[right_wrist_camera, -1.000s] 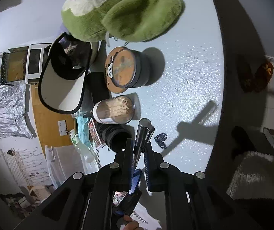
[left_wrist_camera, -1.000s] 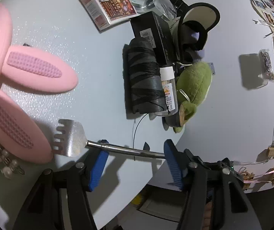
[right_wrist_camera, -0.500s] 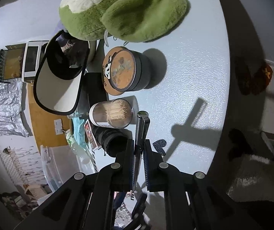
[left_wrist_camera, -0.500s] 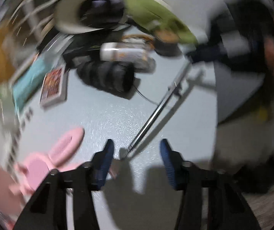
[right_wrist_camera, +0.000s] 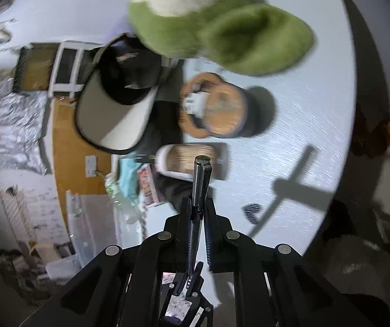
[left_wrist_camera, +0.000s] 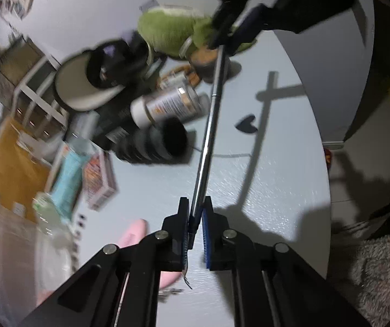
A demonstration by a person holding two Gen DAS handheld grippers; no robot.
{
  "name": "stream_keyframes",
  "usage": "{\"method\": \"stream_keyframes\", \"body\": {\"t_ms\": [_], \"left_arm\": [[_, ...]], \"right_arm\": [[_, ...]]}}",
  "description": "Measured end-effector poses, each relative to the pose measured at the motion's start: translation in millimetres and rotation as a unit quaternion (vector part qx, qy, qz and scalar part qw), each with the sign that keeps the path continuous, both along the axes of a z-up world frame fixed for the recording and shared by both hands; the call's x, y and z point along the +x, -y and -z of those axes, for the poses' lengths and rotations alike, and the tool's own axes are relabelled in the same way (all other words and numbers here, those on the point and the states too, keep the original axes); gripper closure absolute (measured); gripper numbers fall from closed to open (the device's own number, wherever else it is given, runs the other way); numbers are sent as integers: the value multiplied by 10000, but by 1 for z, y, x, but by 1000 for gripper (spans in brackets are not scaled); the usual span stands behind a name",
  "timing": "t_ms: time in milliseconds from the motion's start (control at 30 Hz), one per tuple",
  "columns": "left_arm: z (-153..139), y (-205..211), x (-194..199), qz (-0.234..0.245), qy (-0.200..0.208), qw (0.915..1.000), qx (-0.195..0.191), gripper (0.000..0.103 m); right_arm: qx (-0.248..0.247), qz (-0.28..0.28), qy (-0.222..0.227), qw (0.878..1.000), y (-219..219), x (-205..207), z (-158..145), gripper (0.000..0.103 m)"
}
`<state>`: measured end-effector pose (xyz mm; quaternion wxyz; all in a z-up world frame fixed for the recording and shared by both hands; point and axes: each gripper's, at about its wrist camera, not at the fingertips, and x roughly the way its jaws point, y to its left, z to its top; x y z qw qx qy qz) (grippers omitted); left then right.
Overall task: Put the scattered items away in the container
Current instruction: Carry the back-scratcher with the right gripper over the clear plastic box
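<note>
Left gripper (left_wrist_camera: 195, 223) jaws closing on lower end of telescopic metal rod (left_wrist_camera: 208, 125), rod sitting between blue pads

Right gripper (right_wrist_camera: 198, 215) pressed together, pinching rod's handle end (right_wrist_camera: 201, 179); both ends being held, probably to collapse rod so it fits container

Rod spanning above white table (left_wrist_camera: 271, 190), clear of surface

Beyond: toothpick jar (right_wrist_camera: 192, 160), round tin (right_wrist_camera: 216, 109), green plush (right_wrist_camera: 216, 24) still lying scattered

Clear bin (right_wrist_camera: 91, 218) waiting off table's far edge
</note>
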<state>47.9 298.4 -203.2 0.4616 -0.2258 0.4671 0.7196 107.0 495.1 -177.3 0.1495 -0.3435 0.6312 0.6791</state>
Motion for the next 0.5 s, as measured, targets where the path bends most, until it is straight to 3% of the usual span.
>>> {"method": "stream_keyframes", "body": {"t_ms": [233,500], "left_arm": [[-54,13,-26,-622,-640,9953,385,94],[-119,74,-77,-1629,-1597,9711,708,94]], "right_arm": [[224,-576,-728,9954,5,-43,-56,93],[416,-1834,-1618,9687,51,-149,-126,93]]}}
